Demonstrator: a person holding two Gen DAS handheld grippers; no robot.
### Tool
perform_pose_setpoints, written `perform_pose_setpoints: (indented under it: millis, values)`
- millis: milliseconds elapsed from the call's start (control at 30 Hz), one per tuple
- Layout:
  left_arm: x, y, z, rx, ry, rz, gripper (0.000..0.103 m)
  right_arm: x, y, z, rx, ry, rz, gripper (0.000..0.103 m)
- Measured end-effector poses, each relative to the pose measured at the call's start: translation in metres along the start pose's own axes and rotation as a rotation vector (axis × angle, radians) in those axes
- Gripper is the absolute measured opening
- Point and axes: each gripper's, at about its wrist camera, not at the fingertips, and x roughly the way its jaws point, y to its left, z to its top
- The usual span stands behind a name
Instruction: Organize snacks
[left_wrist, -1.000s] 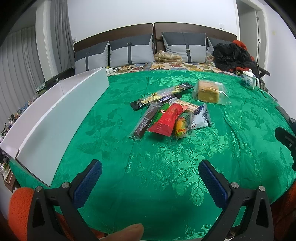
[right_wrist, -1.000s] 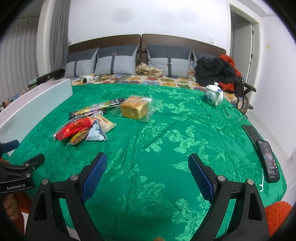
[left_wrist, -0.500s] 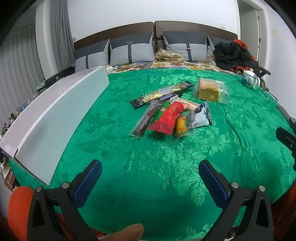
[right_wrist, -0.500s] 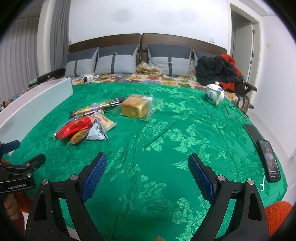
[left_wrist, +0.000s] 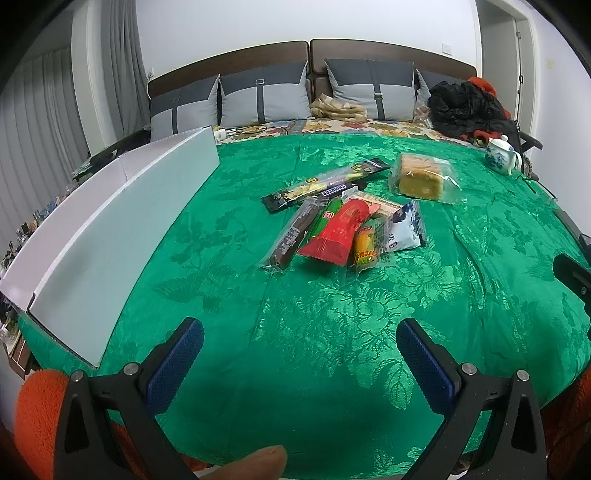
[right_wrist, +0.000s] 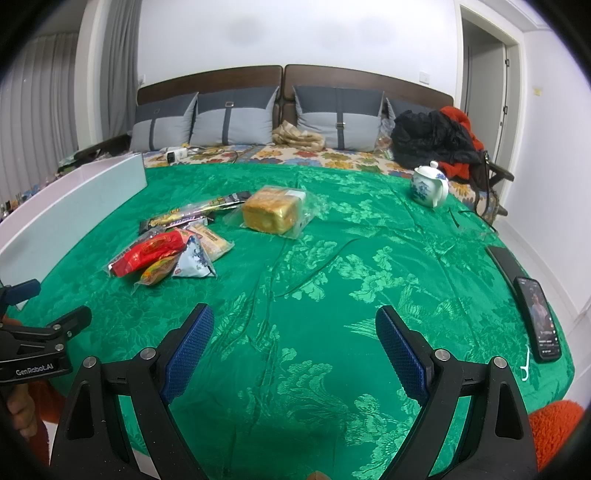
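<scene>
Between snack pile (left_wrist: 343, 221) and near bed edge: bare cloth; both tools (left_wrist: 299, 354) (right_wrist: 294, 350) spread wide, seemingly empty.

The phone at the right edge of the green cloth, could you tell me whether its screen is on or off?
On. The phone lies flat, face up on the green cloth, and its screen is lit, showing a picture and lines of text.

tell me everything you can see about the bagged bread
The bagged bread is a golden-brown, blocky loaf sealed in a clear, crinkly plastic bag with loose film spreading round it. It lies flat on the green bedspread, just beyond and right of the snack pile, apart from it. No gripper touches it.
</scene>
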Motion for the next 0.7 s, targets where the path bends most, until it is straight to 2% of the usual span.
perform_pose_setpoints:
  millis: [700]
  values:
    - [0.0046,0.002,-0.0011,-0.007,0.027,0.002,0.103,0.002,0.002,-0.0042,-0.002,0.008,0.004,0.092]
